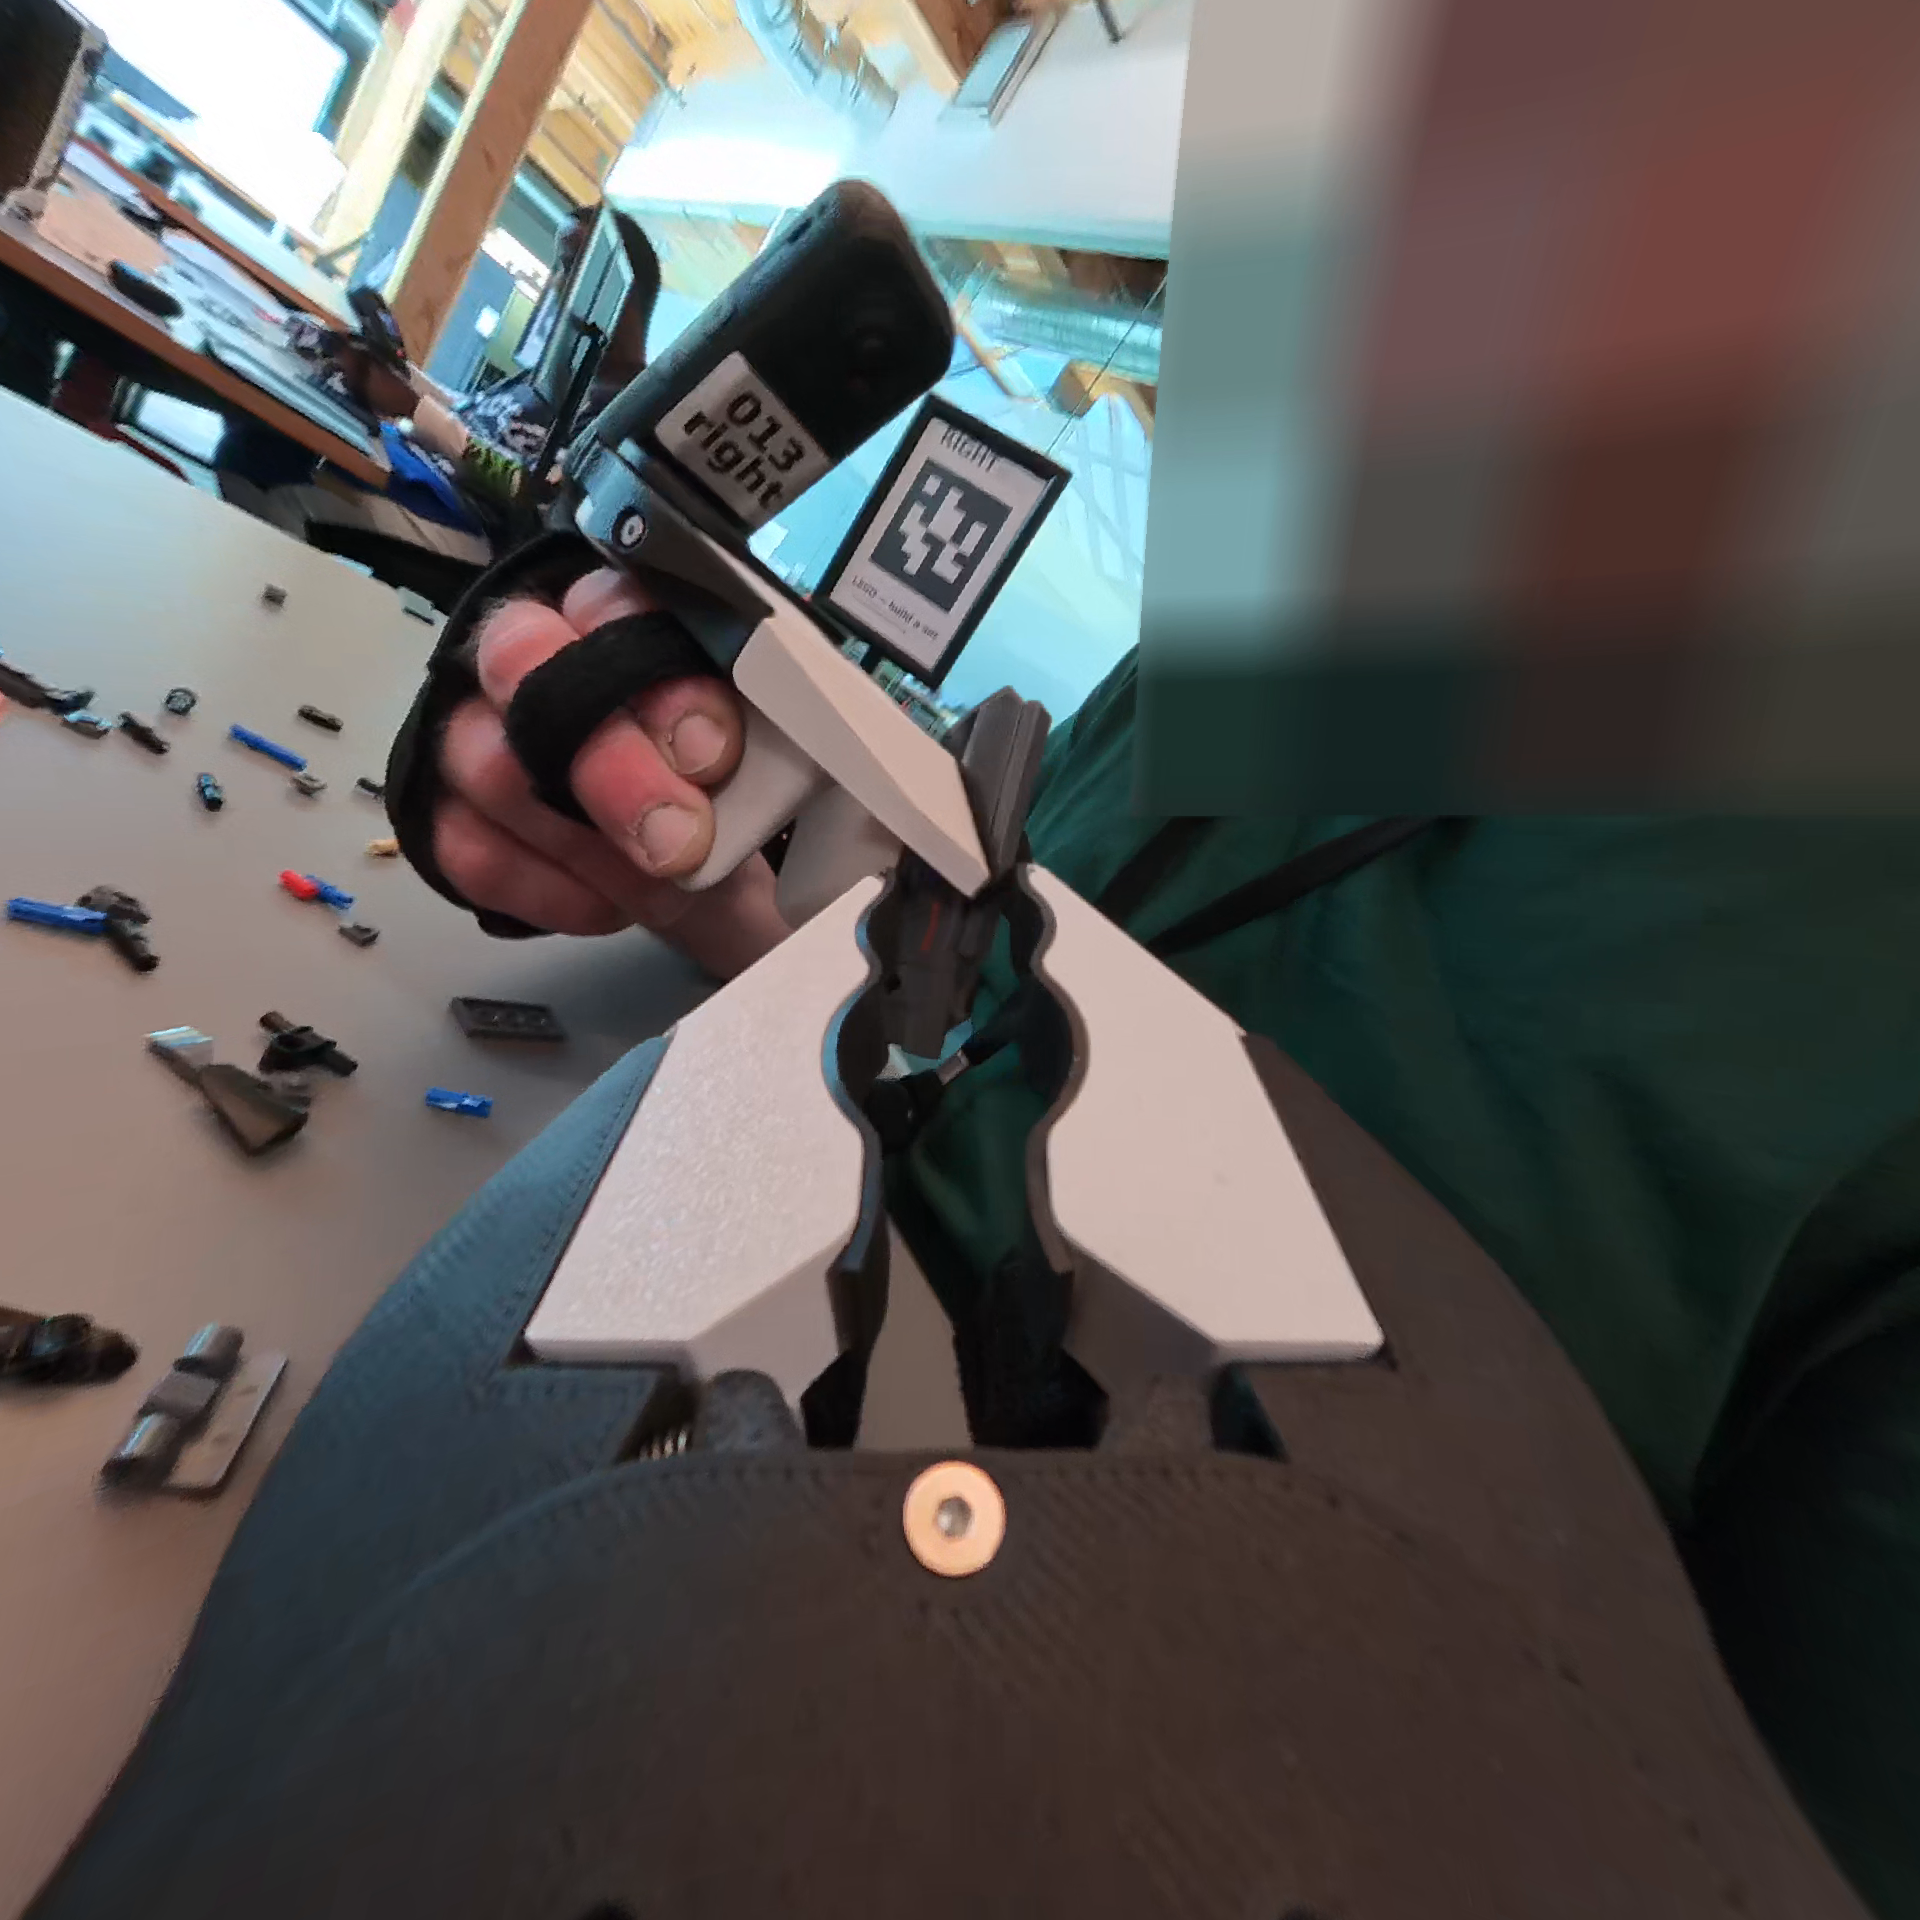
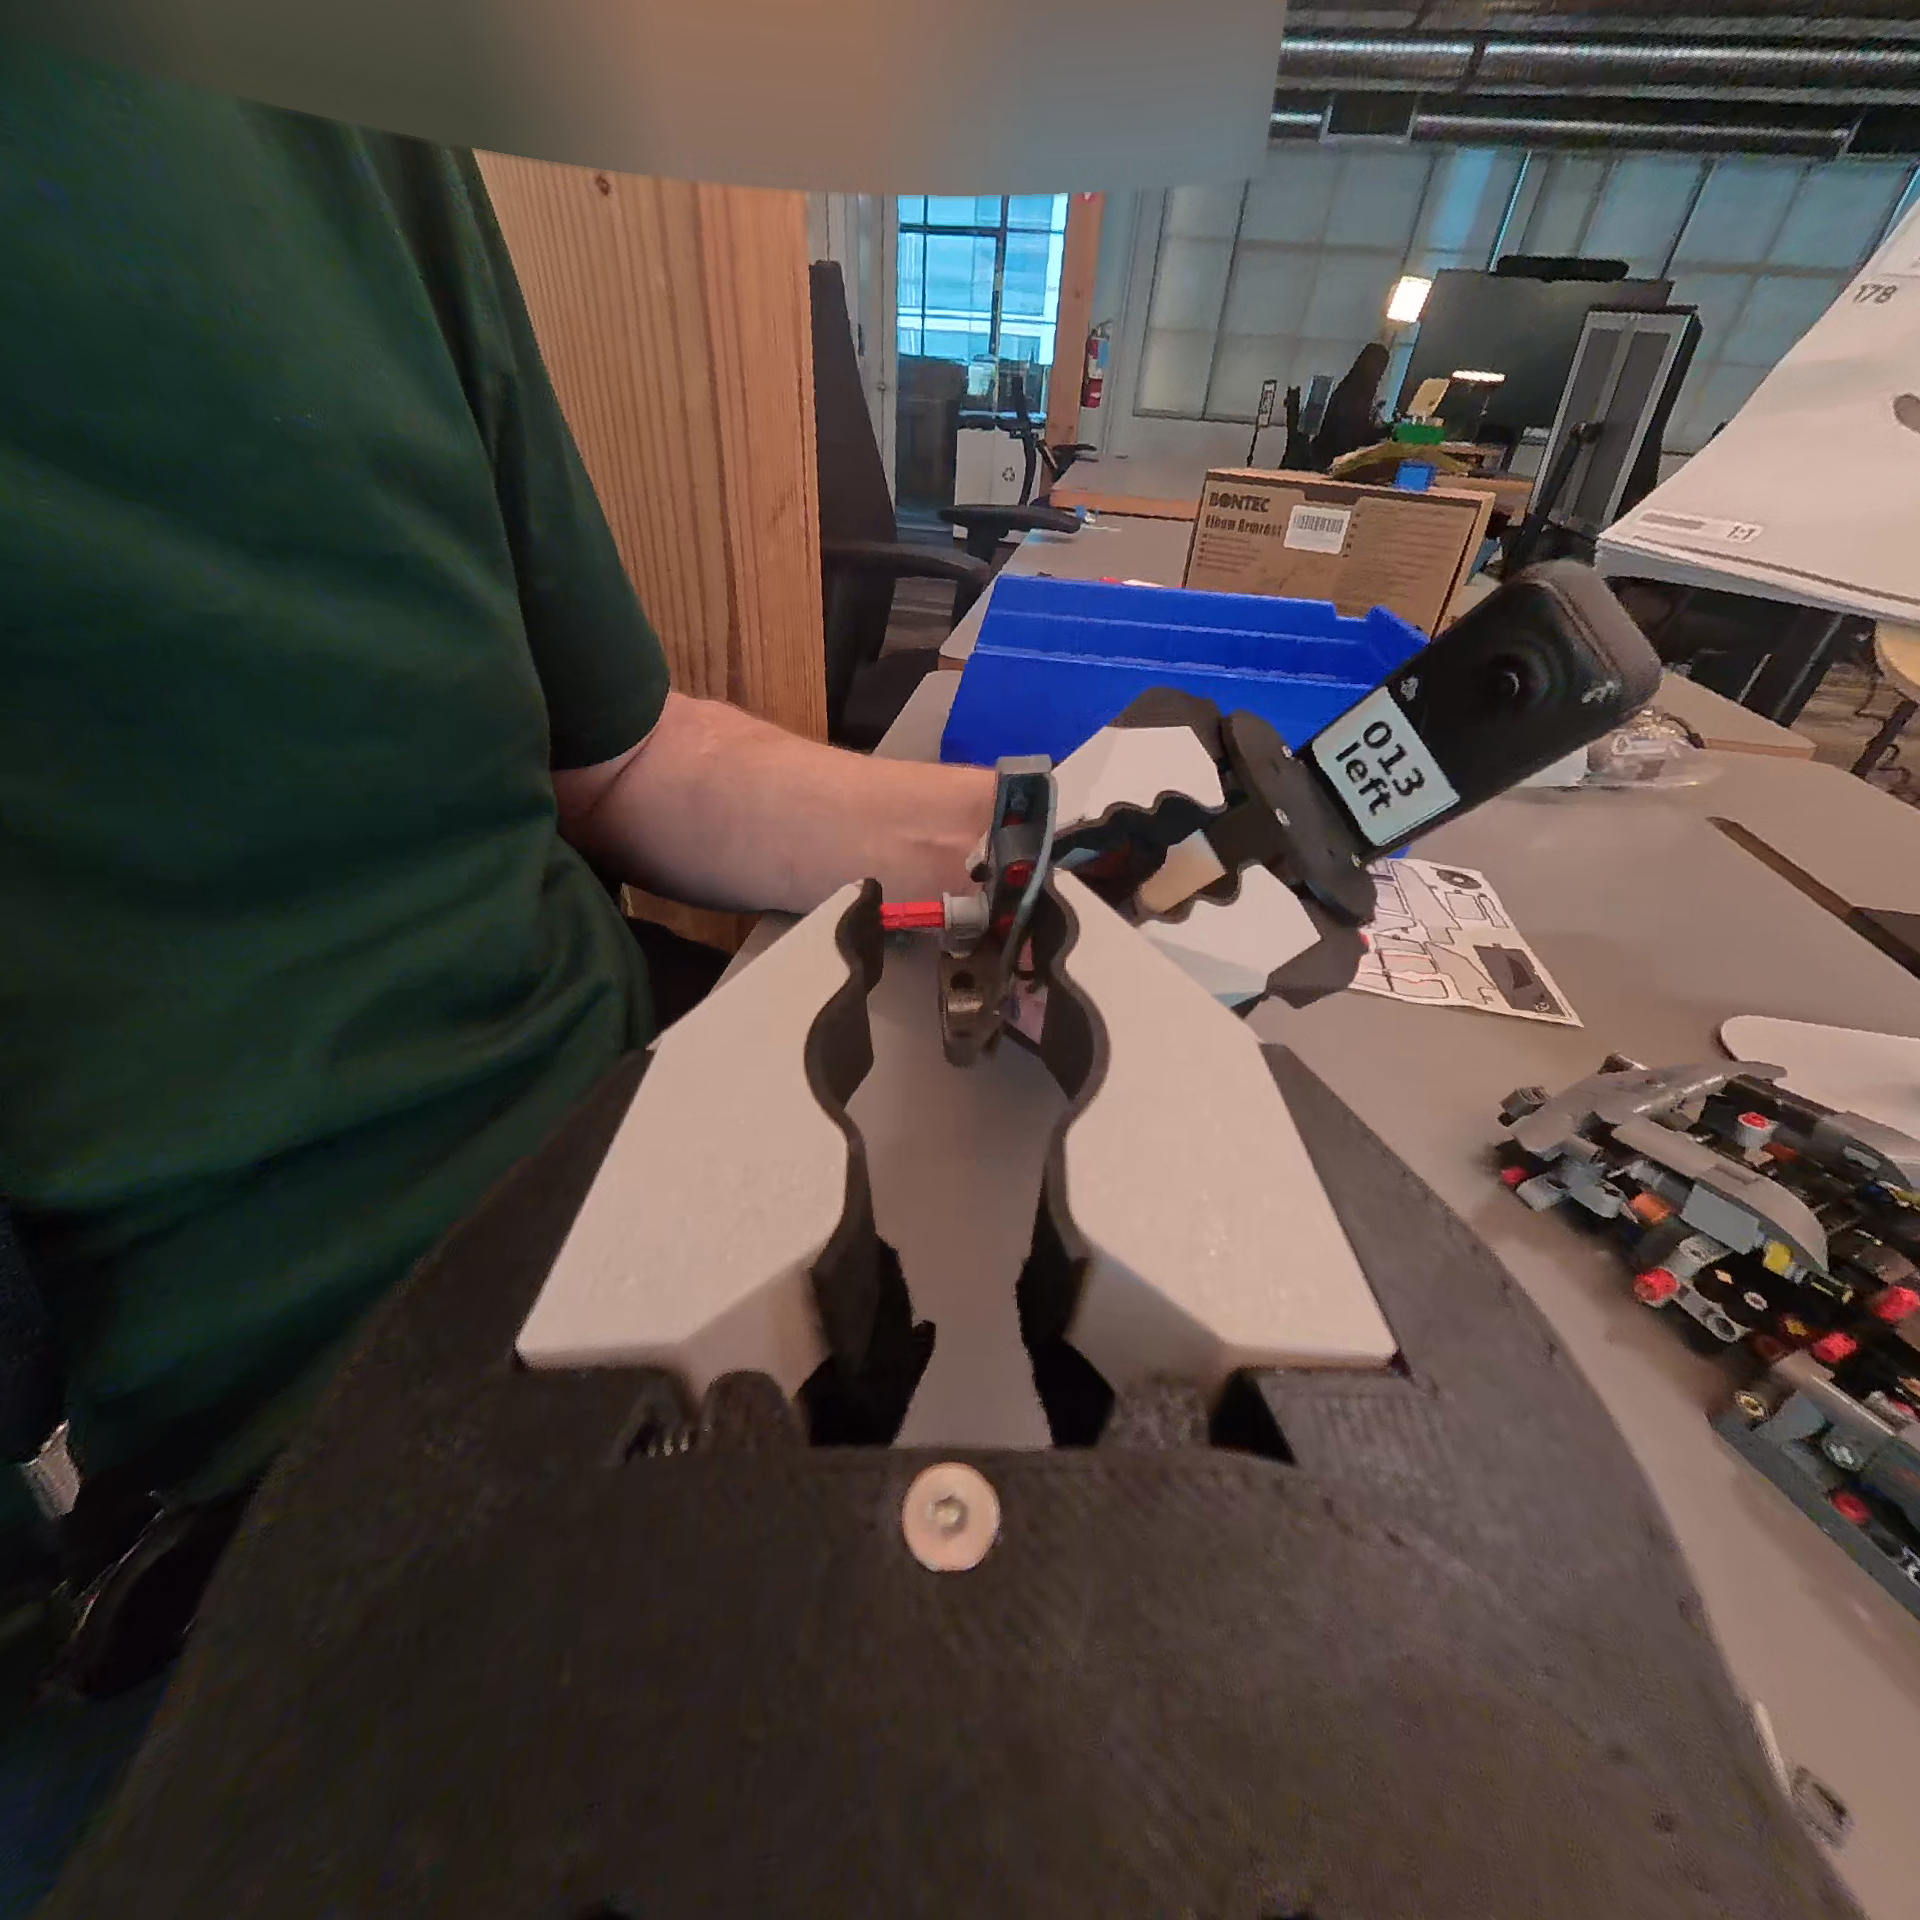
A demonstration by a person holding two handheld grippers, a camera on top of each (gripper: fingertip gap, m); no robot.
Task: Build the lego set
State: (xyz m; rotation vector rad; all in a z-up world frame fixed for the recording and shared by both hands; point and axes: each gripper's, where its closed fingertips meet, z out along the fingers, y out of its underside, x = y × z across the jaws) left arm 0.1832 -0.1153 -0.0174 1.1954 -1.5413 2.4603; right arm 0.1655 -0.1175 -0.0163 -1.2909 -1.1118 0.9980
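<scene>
A small grey lego sub-assembly [image 1: 932, 971] with a red pin [image 2: 912, 916] and a curved grey panel [image 2: 1016, 852] is held in the air between both grippers, in front of a person in a green shirt. My left gripper [image 1: 951, 894] is closed around it from below. It also shows in the right wrist view [image 2: 1127, 831], reaching in from the right. My right gripper [image 2: 964, 912] spans it, with one fingertip at the red pin and the other against the grey panel. In the left wrist view the right gripper [image 1: 971, 831] comes in from the upper left, held by a hand.
Several loose blue, black and grey pieces [image 1: 260, 935] lie on the grey table [image 1: 312, 1195] to the left. A partly built grey car model [image 2: 1725, 1205] sits at the right. Behind it are an instruction sheet [image 2: 1455, 951], a blue bin [image 2: 1174, 655] and a cardboard box [image 2: 1340, 540]. Less than 4 cm separates the two grippers' tips.
</scene>
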